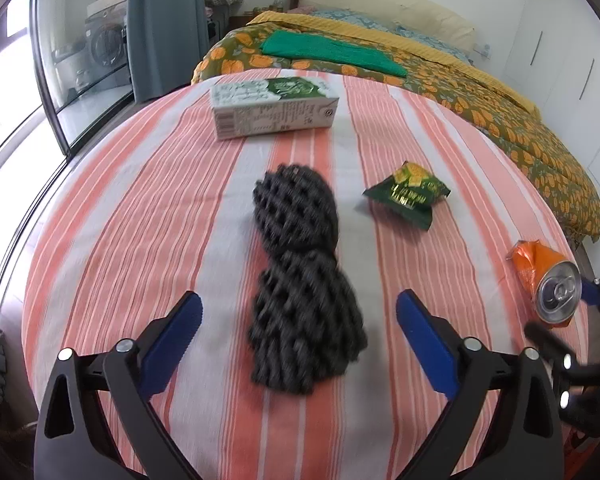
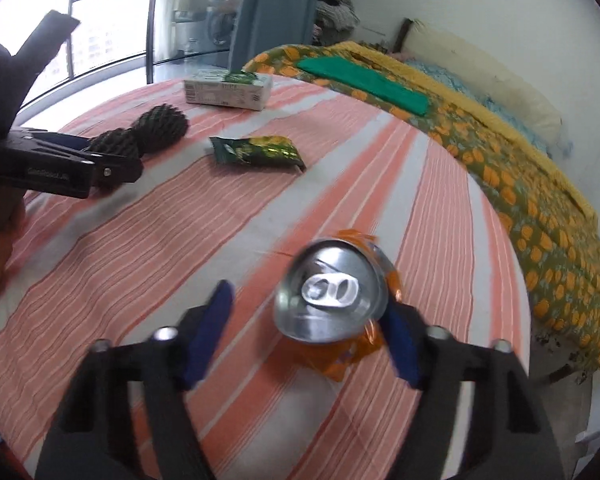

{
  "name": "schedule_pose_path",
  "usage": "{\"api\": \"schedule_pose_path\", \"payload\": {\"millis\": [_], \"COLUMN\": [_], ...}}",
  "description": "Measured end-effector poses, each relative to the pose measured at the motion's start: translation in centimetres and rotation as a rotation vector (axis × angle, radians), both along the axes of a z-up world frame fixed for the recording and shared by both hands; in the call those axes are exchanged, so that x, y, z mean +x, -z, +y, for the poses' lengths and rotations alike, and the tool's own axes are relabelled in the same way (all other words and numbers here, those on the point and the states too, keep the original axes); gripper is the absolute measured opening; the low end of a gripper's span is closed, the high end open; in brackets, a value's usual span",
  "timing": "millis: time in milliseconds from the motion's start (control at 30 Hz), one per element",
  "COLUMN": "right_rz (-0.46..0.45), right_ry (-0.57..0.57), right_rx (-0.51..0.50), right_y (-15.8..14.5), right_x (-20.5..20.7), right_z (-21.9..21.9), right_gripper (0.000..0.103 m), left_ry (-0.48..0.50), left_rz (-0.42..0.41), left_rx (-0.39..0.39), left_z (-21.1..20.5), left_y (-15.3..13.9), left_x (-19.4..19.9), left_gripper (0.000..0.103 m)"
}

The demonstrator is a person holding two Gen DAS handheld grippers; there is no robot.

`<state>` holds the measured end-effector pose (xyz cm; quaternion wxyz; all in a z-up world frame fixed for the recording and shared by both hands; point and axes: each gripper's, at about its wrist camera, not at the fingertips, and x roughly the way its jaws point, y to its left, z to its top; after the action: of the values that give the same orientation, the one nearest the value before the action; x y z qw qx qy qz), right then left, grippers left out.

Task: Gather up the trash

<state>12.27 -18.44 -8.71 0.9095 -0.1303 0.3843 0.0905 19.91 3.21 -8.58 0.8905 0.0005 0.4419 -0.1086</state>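
A black foam net sleeve (image 1: 300, 276) lies on the striped cloth (image 1: 140, 216), its near end between the open fingers of my left gripper (image 1: 298, 308). A crushed orange can (image 2: 335, 300) lies between the open fingers of my right gripper (image 2: 311, 312), close to the right finger; it also shows in the left wrist view (image 1: 547, 280). A green snack wrapper (image 1: 409, 194) and a white-green carton (image 1: 274, 106) lie farther off. The right wrist view shows the foam sleeve (image 2: 148, 132), the wrapper (image 2: 256, 152), the carton (image 2: 228, 90) and my left gripper (image 2: 112, 168).
The striped cloth (image 2: 100, 264) covers the near end of a bed with an orange-patterned quilt (image 1: 499, 112), a green folded cloth (image 1: 331, 52) and pillows. Windows and a curtain (image 1: 160, 20) stand to the left. The bed's right edge drops off near the can.
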Motion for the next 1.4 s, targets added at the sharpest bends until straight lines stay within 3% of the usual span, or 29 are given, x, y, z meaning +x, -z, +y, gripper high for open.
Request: {"api": "schedule_pose_path", "payload": {"millis": [33, 100, 167, 233, 500, 733, 900, 1133, 1400], "right_rz": [0.005, 0.026, 0.03, 0.041, 0.063, 0.067, 0.058, 0.051, 0.124], "right_ry": [0.017, 0.036, 0.048, 0.052, 0.048, 0.076, 0.141, 0.312, 0.5], "right_rx": [0.028, 0.086, 0.117, 0.167, 0.322, 0.434, 0.489, 0.515, 0.539], "right_y": [-0.1, -0.3, -0.6, -1.2, -3.5, -5.3, -5.9, -5.1, -1.0], "right_x": [0.3, 0.6, 0.2, -0.4, -3.4, -6.6, -8.9, -12.1, -15.2], "right_z": [-0.5, -1.5, -2.5, -3.7, -7.5, -11.6, -16.2, -25.4, -35.9], "right_gripper": [0.038, 0.038, 0.038, 0.038, 0.038, 0.038, 0.038, 0.038, 0.038], "left_ry": [0.005, 0.016, 0.02, 0.023, 0.108, 0.296, 0.393, 0.538, 0.667], "left_rz": [0.0, 0.006, 0.014, 0.006, 0.004, -0.02, -0.008, 0.055, 0.115], "left_rx": [0.008, 0.034, 0.06, 0.065, -0.068, -0.123, -0.147, -0.169, -0.153], "left_z": [-0.3, -0.7, -1.1, -1.1, -3.9, -12.4, -18.5, -27.7, -38.4], "left_y": [0.0, 0.2, 0.5, 0.3, -1.3, -3.8, -4.0, -3.4, -1.4], "left_x": [0.4, 1.2, 1.4, 1.1, -4.6, -9.6, -11.5, -13.8, -16.9], "left_gripper": [0.088, 0.074, 0.046, 0.042, 0.038, 0.038, 0.038, 0.038, 0.038]}}
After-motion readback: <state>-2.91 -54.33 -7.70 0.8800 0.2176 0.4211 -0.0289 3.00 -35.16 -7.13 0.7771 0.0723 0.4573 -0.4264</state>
